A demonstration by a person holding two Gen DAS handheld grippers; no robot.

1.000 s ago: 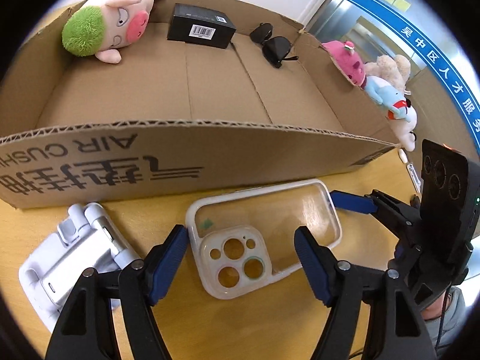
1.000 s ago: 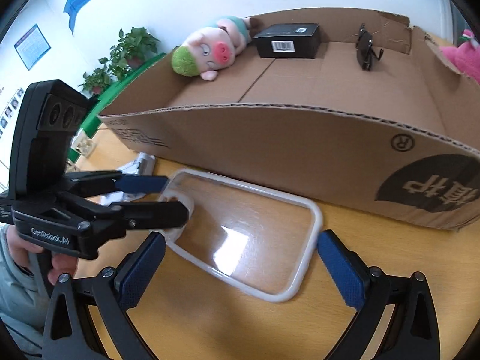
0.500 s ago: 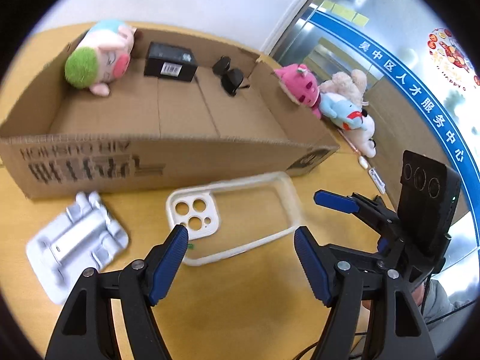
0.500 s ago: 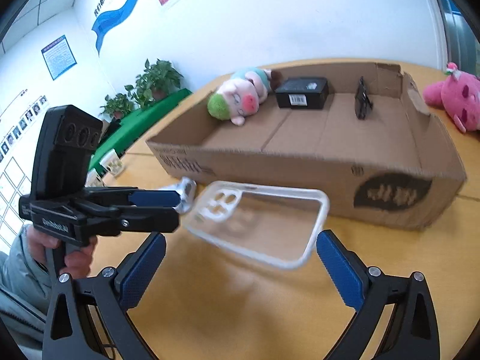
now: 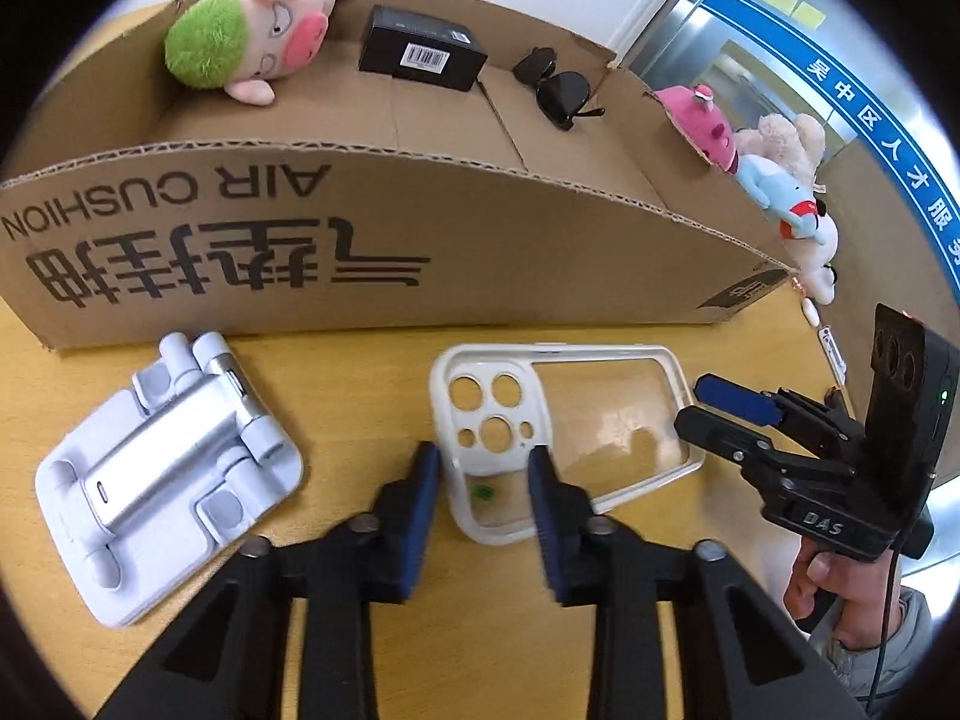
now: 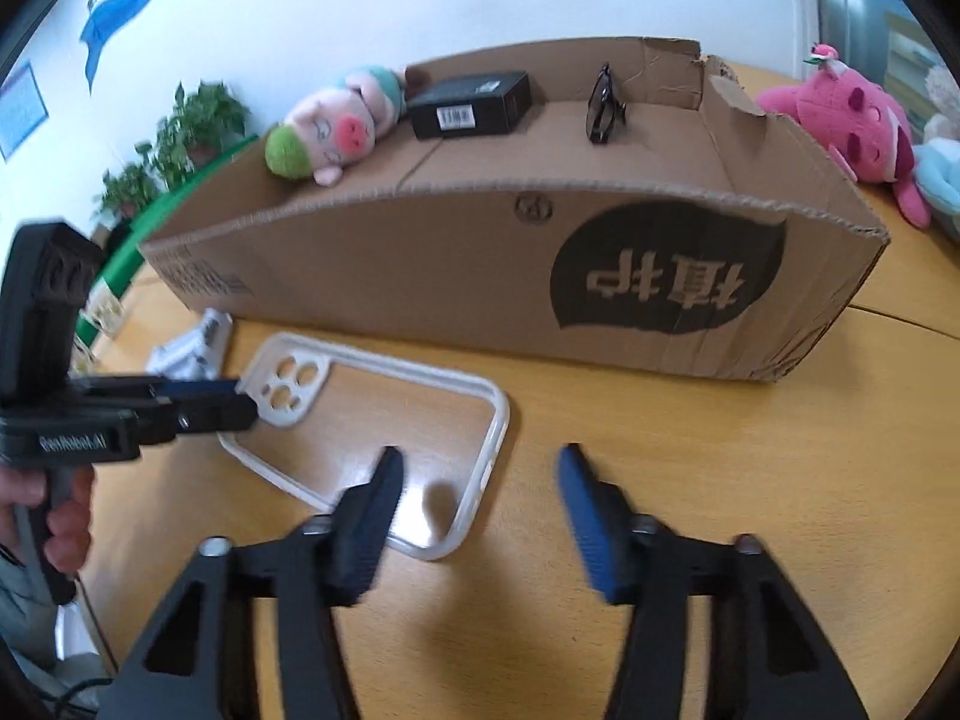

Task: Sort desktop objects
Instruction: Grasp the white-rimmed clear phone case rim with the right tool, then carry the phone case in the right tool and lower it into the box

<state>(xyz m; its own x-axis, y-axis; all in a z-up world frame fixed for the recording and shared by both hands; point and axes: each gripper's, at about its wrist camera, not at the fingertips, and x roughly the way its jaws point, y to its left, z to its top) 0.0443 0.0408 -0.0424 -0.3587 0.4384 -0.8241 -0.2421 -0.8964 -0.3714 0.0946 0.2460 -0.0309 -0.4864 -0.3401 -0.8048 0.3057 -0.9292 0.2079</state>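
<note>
A clear phone case (image 5: 561,432) with a white rim is laid flat on the wooden bench (image 5: 360,408), right in front of the cardboard box (image 5: 360,240). The left tool (image 5: 480,480) is set over the camera-cutout end of the case, with a blue pad either side of the rim at that corner; the pads are narrowed in but whether the rim is actually pinched can't be told. The right tool (image 6: 477,495) is held open, its pads well apart, with the case's near corner sitting between them and not touched. A white folding phone stand (image 5: 168,468) is lying on the bench just left of the case. Inside the box, a pig plush (image 5: 252,48), a black box (image 5: 423,57) and sunglasses (image 5: 558,87) are lined up along the far wall. A pink plush (image 6: 852,120) is seen outside the box's right end.
</note>
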